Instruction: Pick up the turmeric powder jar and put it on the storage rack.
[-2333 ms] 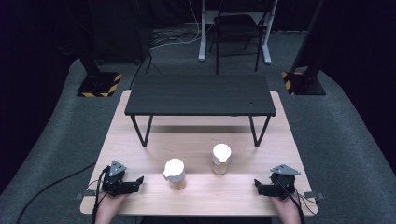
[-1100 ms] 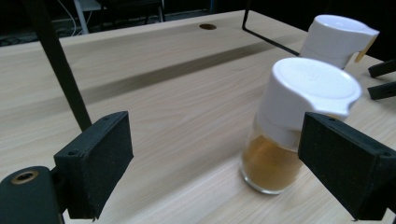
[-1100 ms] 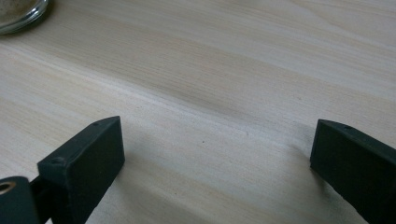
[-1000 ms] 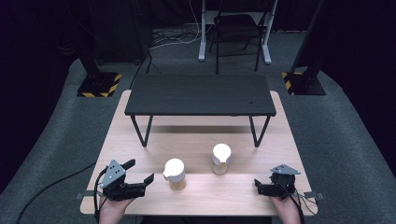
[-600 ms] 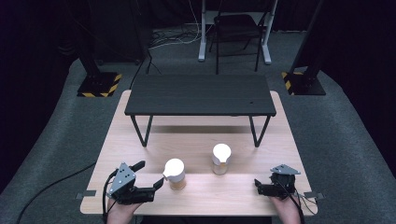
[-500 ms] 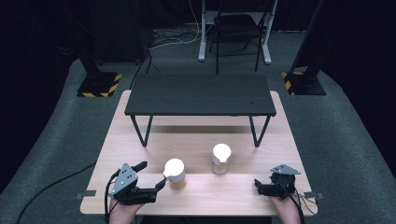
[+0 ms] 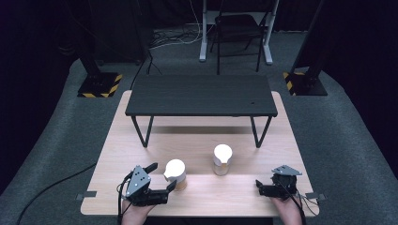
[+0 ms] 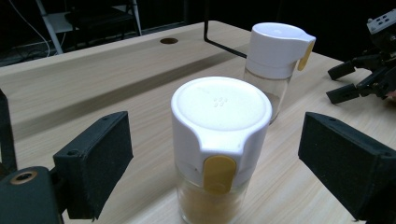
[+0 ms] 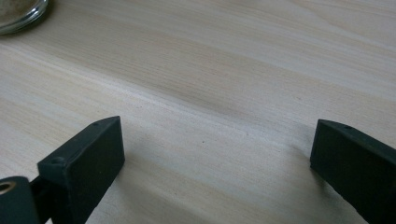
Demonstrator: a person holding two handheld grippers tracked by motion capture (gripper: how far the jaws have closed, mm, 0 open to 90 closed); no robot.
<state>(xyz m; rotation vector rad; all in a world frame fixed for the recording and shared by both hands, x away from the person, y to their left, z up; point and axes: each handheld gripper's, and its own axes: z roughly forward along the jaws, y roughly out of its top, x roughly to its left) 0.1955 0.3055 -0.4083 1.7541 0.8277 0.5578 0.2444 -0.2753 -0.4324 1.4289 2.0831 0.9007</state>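
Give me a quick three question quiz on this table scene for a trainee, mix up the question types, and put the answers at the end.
1. True or false: the left gripper is already clamped on the near shaker jar.
2. Multiple choice: what lies between the right gripper's jaws? A) a shaker jar B) bare wooden table top C) a cable
3. Fill in: each of the two jars, the near one and the far shaker jar, has a white cap with a ______ tab.

Key
1. False: its jaws stand open on either side of the jar, not touching it.
2. B: bare wooden table.
3. Yellow.
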